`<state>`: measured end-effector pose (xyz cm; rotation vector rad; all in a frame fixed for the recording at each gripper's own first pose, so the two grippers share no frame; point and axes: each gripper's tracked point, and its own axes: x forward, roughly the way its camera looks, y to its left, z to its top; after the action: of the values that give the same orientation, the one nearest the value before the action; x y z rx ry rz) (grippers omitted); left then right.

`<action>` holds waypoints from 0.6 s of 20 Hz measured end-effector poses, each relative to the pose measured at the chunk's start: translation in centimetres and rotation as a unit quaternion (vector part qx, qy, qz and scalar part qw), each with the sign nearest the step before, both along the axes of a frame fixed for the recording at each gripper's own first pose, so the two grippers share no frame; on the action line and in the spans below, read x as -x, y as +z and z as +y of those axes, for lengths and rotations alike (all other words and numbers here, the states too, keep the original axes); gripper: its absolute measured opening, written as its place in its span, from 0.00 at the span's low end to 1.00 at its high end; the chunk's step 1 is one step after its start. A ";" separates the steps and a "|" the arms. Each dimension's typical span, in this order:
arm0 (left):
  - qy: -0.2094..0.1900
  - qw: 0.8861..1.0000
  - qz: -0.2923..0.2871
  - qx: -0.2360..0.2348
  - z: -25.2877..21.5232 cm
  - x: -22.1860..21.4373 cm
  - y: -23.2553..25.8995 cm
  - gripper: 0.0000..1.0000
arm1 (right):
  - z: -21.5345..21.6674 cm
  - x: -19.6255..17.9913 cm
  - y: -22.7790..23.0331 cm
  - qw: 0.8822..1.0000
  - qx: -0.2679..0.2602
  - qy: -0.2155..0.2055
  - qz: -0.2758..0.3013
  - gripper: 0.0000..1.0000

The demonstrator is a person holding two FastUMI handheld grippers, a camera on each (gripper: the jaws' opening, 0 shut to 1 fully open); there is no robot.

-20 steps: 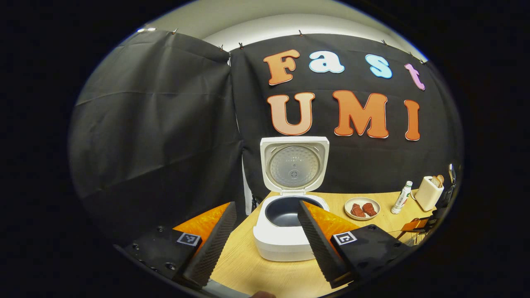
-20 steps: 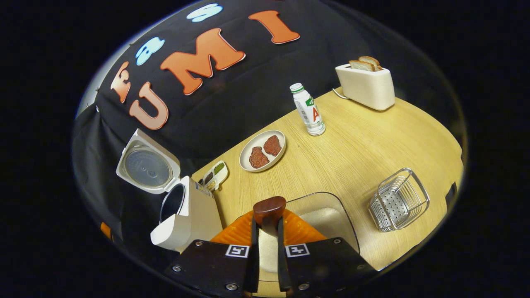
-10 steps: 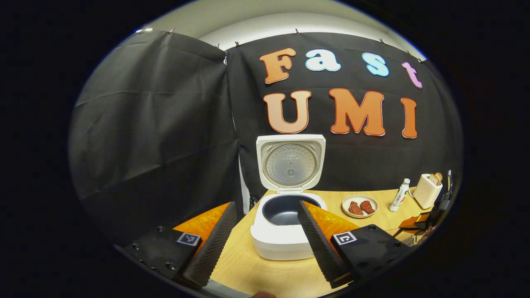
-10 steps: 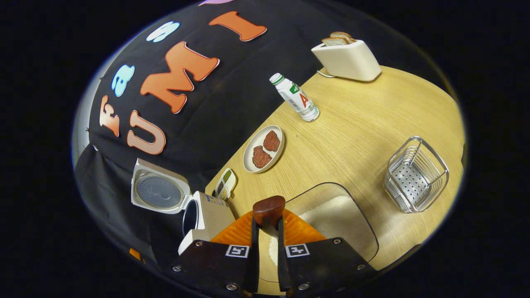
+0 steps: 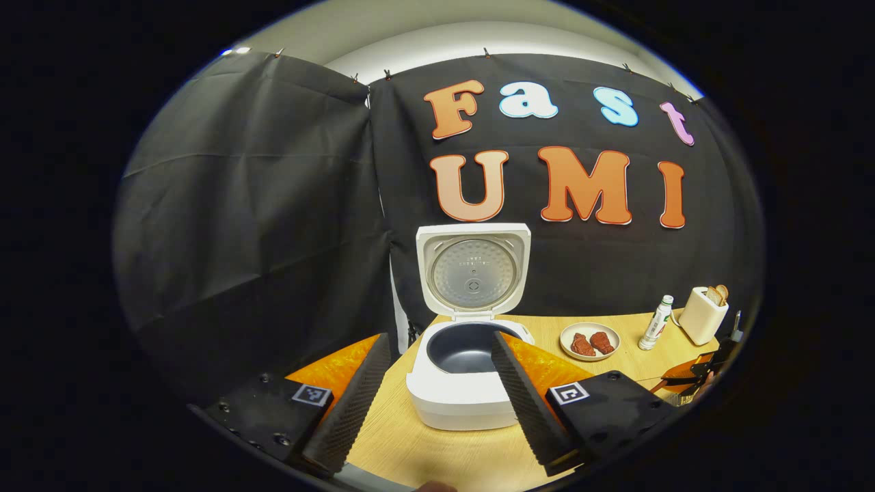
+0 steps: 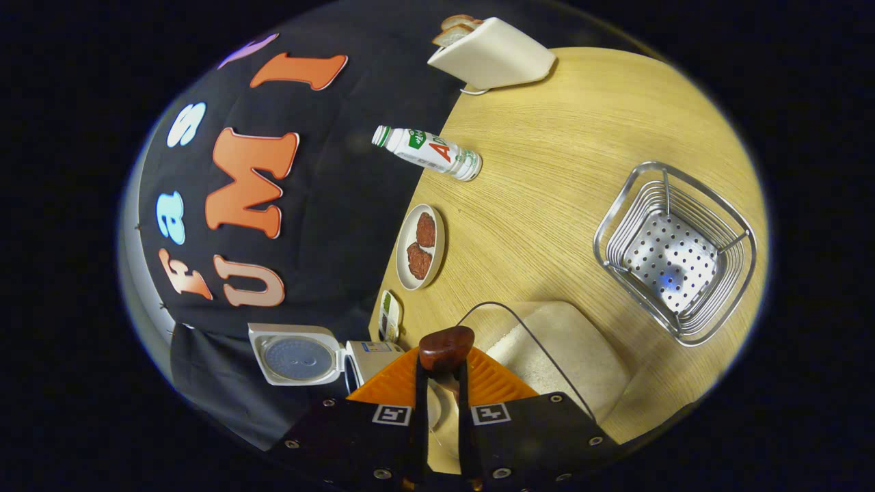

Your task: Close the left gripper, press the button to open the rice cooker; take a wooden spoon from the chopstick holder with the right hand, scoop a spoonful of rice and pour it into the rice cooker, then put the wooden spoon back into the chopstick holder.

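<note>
In the right gripper view the right claw [image 6: 443, 403] sits at the bottom centre of the frame, its two fingers drawn close together and clamped on the handle of the wooden spoon [image 6: 446, 347], whose rounded dark end pokes up just above the fingertips. Just beyond the spoon, to its right, lies a clear container of rice [image 6: 560, 348] on the worktop [image 6: 547, 198]. To the lower left of the claw stands the rice cooker [image 6: 369, 355] with its lid [image 6: 295, 355] swung open. Further out, a small sectioned dish [image 6: 389, 316] lies near the cooker, then a plate [image 6: 410, 232] with two reddish pieces on it, then a bottle [image 6: 427, 152] towards the upper middle and a toaster [image 6: 492, 56] with bread in it at the top. At the right of the frame sits the wire chopstick holder [image 6: 673, 249], well apart from the claw

In the left gripper view the left claw [image 5: 434, 396] fills the bottom of the frame with its fingers spread wide apart and nothing between them. The rice cooker [image 5: 465, 389] stands on the worktop [image 5: 437, 458] just beyond, framed between the two fingers, its dark inner pot [image 5: 461, 348] exposed and the lid [image 5: 473, 272] upright behind it. To the right lie the plate [image 5: 589, 342], the bottle [image 5: 655, 322] and the toaster [image 5: 701, 316]
</note>
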<state>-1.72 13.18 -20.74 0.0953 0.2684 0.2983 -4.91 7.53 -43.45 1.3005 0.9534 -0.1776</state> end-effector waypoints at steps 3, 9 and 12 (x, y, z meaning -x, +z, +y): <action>-0.003 1.000 0.003 0.001 -0.4 -0.2 -0.1 0.97 | -1.2 -0.4 0.9 0.999 -0.037 -0.021 -0.017 0.17; -0.014 1.000 0.001 0.001 -1.4 -0.6 0.0 1.00 | -3.5 -1.6 3.3 0.993 -0.086 -0.076 -0.035 0.18; -0.016 1.000 0.000 0.002 -1.5 -0.7 0.1 1.00 | -4.0 -2.7 5.2 0.987 -0.113 -0.098 -0.051 0.17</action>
<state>-1.01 11.67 -20.68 0.0962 0.2664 0.2670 -2.22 3.52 -38.29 1.5988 0.7738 -0.1557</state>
